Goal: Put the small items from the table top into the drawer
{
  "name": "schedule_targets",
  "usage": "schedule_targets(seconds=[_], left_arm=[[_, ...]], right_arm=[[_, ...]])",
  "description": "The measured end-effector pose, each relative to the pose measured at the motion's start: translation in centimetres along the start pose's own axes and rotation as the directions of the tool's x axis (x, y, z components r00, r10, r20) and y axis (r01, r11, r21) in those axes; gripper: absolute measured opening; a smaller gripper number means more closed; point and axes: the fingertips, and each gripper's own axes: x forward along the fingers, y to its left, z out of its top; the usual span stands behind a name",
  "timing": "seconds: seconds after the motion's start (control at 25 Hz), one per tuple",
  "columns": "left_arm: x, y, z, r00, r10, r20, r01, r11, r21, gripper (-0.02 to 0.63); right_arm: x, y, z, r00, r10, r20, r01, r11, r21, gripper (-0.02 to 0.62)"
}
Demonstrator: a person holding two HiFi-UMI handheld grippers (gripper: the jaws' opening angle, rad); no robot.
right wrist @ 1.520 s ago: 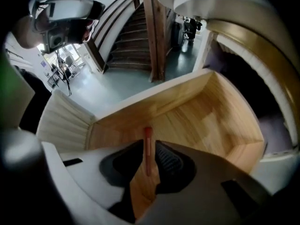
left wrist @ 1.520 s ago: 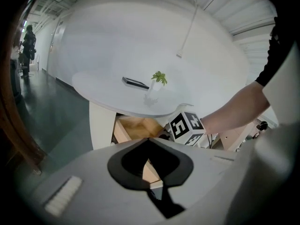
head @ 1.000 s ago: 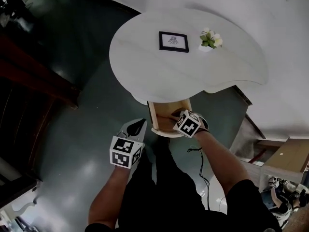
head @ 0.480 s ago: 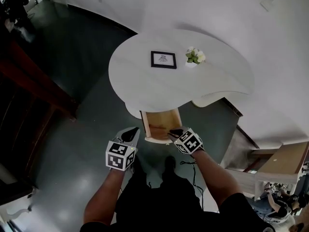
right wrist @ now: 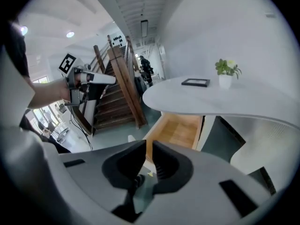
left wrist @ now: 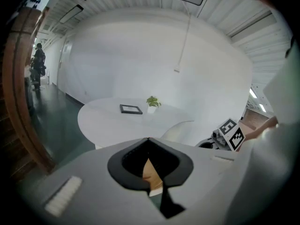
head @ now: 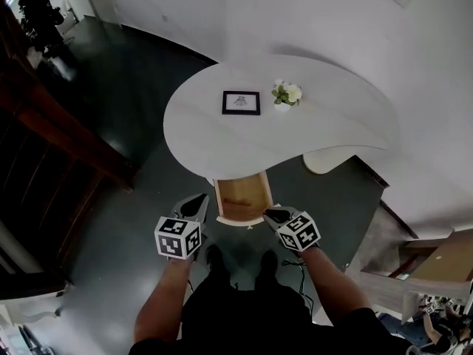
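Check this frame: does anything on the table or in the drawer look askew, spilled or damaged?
Nothing stands out. The black picture frame lies flat and the small plant in a white pot stands upright on the white rounded table. The light wooden drawer below is pulled out straight, showing only bare wood.

Left gripper (head: 198,200) first: a pale grey shell tapering forward, and behind the jaws a white cube (head: 178,237) printed with black square markers. The right gripper (head: 269,212) is its twin, with the same grey shell and its own marker cube (head: 299,231) at the rear. Up close, the left pads (left wrist: 126,168) are black and scooped, with a ribbed pale patch (left wrist: 62,201) on the shell beside them. The right pads (right wrist: 166,165) are black with fine ridges, and a dark rectangular slot (right wrist: 234,191) is sunk into the shell alongside. A thin dark cable (right wrist: 75,121) trails beneath the left gripper. Behind the grippers the person wears a short dark sleeve (head: 369,324), dark clothing and dark shoes (head: 214,256).
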Motion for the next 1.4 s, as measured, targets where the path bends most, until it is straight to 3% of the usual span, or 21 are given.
schedule_targets(seconds=[0.28, 0.52, 0.64, 0.8, 1.08, 1.4], left_arm=[[0.0, -7.0, 2.3, 0.996, 0.064, 0.060, -0.066, 0.998, 0.022, 0.011], [-1.3, -12.8, 3.8, 0.986, 0.081, 0.145, -0.074, 0.996, -0.053, 0.011], [-2.1, -14.6, 4.3, 0.983, 0.090, 0.160, -0.085, 0.996, -0.038, 0.011], [-3.5, -14.8, 5.0, 0.978, 0.118, 0.171, -0.119, 0.993, -0.005, 0.011], [-7.2, -14.0, 8.1, 0.970, 0.119, 0.213, -0.143, 0.984, 0.103, 0.011], [-13.0, -11.9, 11.8, 0.937, 0.124, 0.327, -0.184, 0.970, 0.158, 0.011]], right_arm=[[-7.8, -3.5, 0.0, 0.989, 0.008, 0.145, -0.011, 1.000, 0.019, 0.034], [-14.2, -4.6, 1.4, 0.958, 0.034, 0.283, -0.029, 0.999, -0.023, 0.014], [-16.8, -4.5, 2.3, 0.937, 0.038, 0.347, -0.034, 0.999, -0.019, 0.012], [-19.8, -4.2, 4.8, 0.895, 0.016, 0.445, -0.013, 1.000, -0.008, 0.012], [-23.3, -2.4, 9.8, 0.842, 0.007, 0.539, 0.050, 0.995, -0.091, 0.012], [-26.1, 1.5, 17.1, 0.780, 0.037, 0.625, 0.090, 0.981, -0.171, 0.012]])
